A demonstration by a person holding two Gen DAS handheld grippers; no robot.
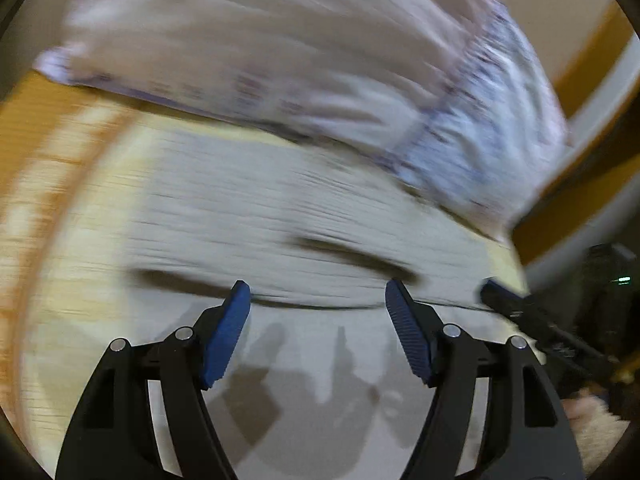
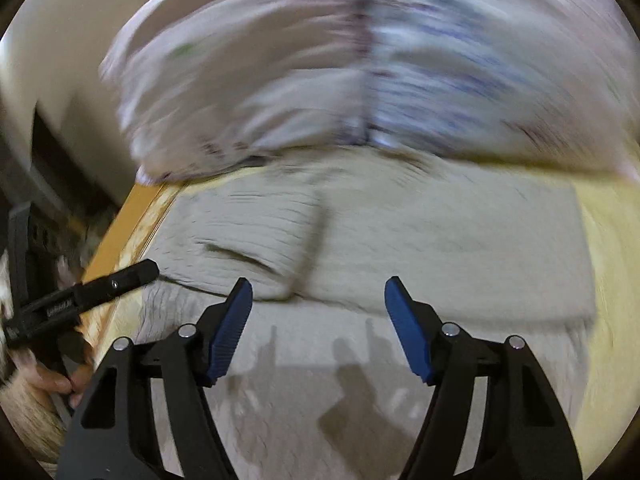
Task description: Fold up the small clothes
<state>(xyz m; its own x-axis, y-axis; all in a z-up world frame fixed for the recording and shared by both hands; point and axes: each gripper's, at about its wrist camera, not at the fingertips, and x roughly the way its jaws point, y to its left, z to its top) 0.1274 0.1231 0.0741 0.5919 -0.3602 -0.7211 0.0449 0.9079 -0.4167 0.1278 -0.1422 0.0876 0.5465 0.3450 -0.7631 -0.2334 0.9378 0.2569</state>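
Now I see my left gripper [image 1: 318, 292] and right gripper [image 2: 318, 290] both with jaws apart and nothing between them, above the grey folded cloth [image 2: 420, 232]. Behind it lies a blurred patterned pillow [image 2: 360, 72].

A big pale pillow [image 2: 360, 64] with blurred blue-purple print lies across the far side. An orange-brown wooden edge [image 2: 120, 228] runs along the left.

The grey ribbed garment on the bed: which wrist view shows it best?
The right wrist view. There the grey ribbed garment lies almost whole, its right edge and a fold visible despite the blur. The left wrist view shows only a smeared stretch of it below the patterned pillow.
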